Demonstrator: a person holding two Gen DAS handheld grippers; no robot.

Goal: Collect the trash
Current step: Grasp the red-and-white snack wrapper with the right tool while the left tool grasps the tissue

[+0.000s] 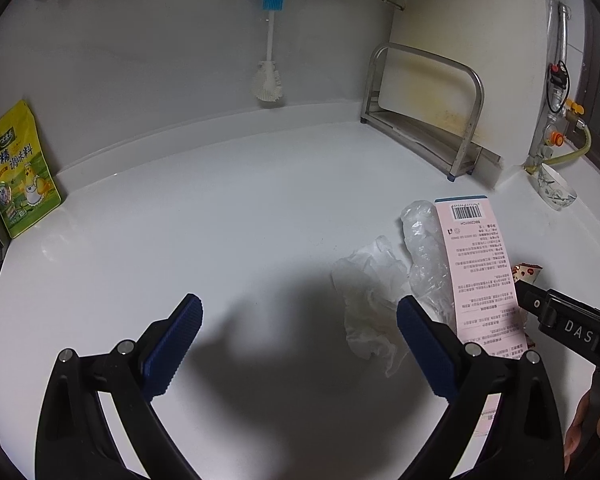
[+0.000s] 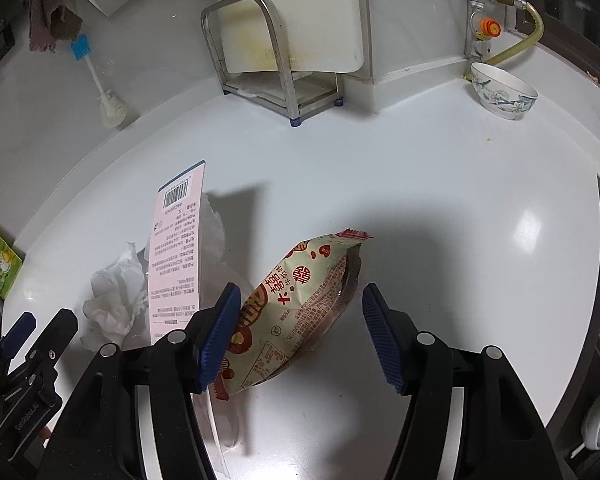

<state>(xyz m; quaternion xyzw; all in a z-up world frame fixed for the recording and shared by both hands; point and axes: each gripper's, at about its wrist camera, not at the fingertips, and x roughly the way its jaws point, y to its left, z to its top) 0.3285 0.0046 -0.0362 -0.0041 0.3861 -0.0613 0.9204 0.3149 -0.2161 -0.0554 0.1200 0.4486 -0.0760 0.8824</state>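
Trash lies on the white counter [image 1: 180,240]: a crumpled white tissue [image 1: 370,300], clear crumpled plastic [image 1: 424,248], a pink printed card with a barcode [image 1: 480,268] and a snack wrapper with red print [image 2: 300,308]. My left gripper [image 1: 298,348] is open and empty, its right finger just in front of the tissue. My right gripper [image 2: 300,338] is open, its jaws standing on either side of the snack wrapper. The tissue [image 2: 114,300] and card [image 2: 176,248] show to the left in the right wrist view. In the left wrist view only a corner of the wrapper [image 1: 528,271] shows.
A yellow seasoning pouch [image 1: 18,172] leans at the far left. A blue-handled brush [image 1: 270,40] hangs on the wall. A steel rack [image 1: 428,116] with a white board stands at the back. A floral bowl [image 2: 502,90] sits by the gas pipe [image 2: 512,44].
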